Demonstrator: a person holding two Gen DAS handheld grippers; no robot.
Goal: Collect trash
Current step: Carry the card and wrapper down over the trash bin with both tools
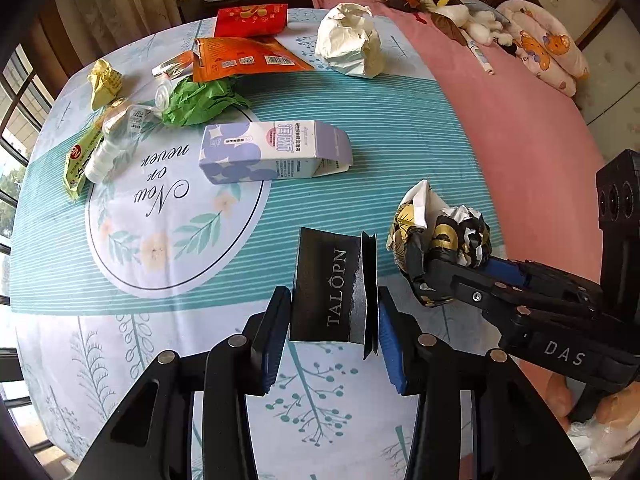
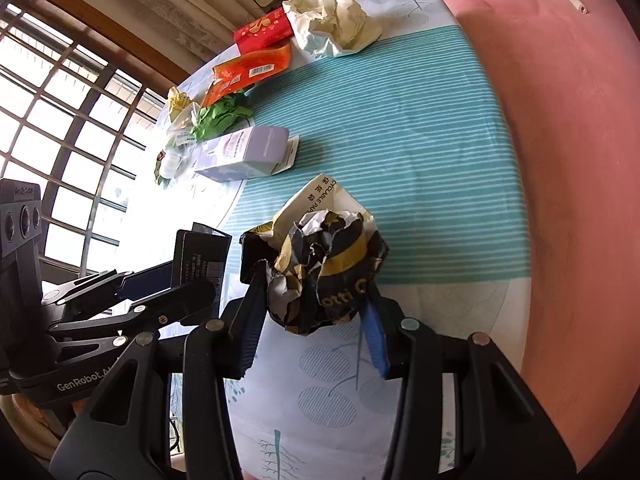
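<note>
Left wrist view shows my left gripper [image 1: 334,312] clamped on the flattened black carton [image 1: 332,286], held above the near edge of the tablecloth [image 1: 400,128], and beside it my right gripper [image 2: 312,312] squeezes the crumpled black-and-gold paper ball [image 2: 320,268]. Both loads look lifted, so I judge the carry step; next I need a bin, which I cannot see.
</note>
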